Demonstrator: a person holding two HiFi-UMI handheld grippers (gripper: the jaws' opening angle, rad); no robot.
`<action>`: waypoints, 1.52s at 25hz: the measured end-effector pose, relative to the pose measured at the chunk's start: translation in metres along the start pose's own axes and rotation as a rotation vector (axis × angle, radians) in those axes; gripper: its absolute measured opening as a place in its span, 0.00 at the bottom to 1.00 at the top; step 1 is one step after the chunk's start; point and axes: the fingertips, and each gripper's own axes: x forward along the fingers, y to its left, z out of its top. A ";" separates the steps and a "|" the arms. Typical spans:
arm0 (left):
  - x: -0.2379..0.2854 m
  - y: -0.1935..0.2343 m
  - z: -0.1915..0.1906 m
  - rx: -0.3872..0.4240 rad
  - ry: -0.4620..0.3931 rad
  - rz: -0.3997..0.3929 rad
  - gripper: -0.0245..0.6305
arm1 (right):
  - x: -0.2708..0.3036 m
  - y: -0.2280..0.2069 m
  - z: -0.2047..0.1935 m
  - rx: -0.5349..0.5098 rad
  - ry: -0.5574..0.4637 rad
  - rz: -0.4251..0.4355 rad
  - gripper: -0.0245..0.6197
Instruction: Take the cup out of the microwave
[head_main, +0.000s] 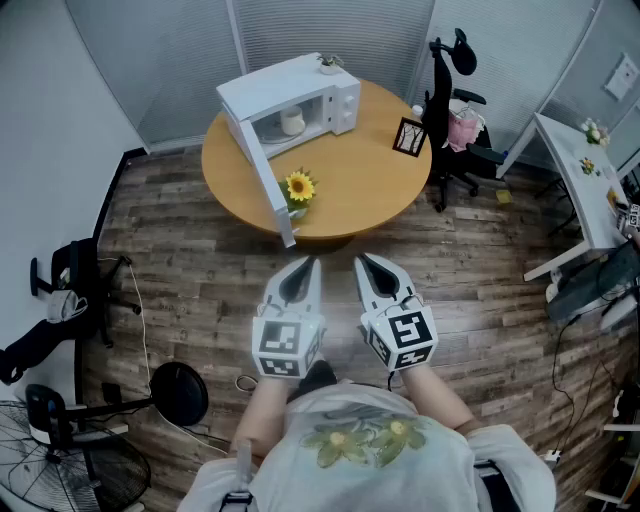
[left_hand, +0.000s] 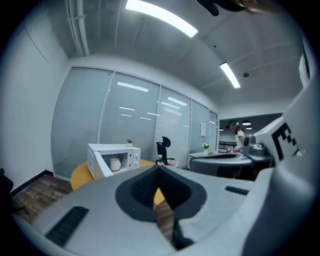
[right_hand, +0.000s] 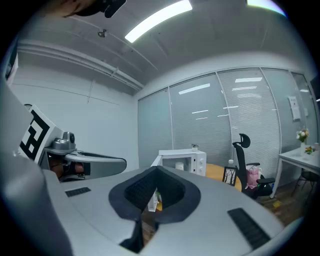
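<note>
White cup (head_main: 292, 122) sits inside the microwave (head_main: 290, 82), whose door hangs open. The microwave stands on the round wooden worktop (head_main: 370, 190). Sunflower (head_main: 299, 186) just in front of the microwave. Left gripper (head_main: 305, 268) and right gripper (head_main: 368, 265) well short of the microwave — fingers of both pressed together, holding nothing.

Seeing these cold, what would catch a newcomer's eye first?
The white microwave at the far side of the round wooden table stands out, its door swung wide open and a pale cup inside. Nearer the head camera, the left gripper and right gripper sit side by side over the floor, both shut and empty, short of the table. A yellow sunflower sits by the table's near edge.
</note>
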 end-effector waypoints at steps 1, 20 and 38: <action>0.004 0.003 0.000 0.006 0.001 -0.008 0.04 | 0.005 -0.002 0.001 0.003 -0.006 -0.006 0.07; 0.051 0.040 0.011 0.017 -0.003 -0.087 0.04 | 0.067 -0.015 -0.017 0.060 0.113 0.011 0.37; 0.152 0.069 0.015 -0.062 0.030 -0.037 0.04 | 0.173 -0.089 -0.023 0.052 0.197 0.108 0.41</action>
